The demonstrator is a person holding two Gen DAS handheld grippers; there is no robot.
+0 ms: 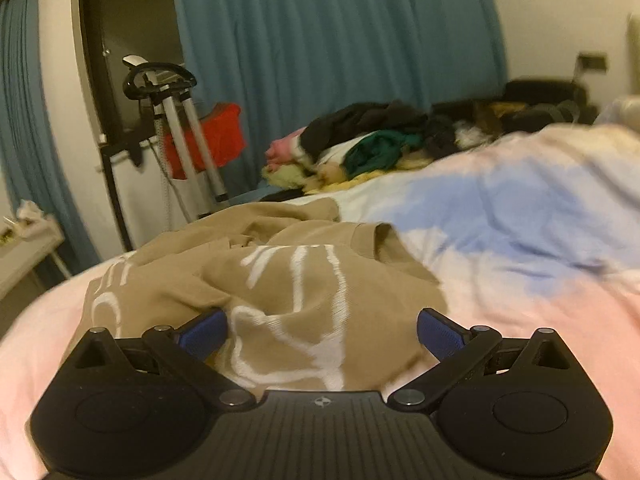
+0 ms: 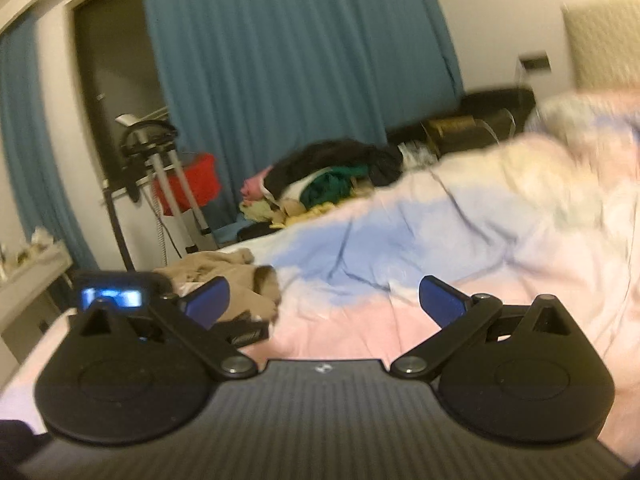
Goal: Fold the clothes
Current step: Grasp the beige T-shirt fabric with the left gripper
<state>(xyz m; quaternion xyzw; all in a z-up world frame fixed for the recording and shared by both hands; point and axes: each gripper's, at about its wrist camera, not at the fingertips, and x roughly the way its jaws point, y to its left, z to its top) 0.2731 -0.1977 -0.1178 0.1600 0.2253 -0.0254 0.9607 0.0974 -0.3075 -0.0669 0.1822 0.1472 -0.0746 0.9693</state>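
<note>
A crumpled tan garment with white lettering lies on the near left part of the bed. My left gripper is low over its near edge and open wide. The cloth lies between the blue pads, and the right pad stands clear of its edge. My right gripper is open over bare pink bedcover, with nothing between its fingers. In the right wrist view the tan garment lies to the left, beside the left tool's housing and its lit screen.
A pink, blue and white duvet covers the bed and bunches up at the right. A pile of dark, green and pink clothes lies at the far side. An exercise machine, a red item and blue curtains stand behind.
</note>
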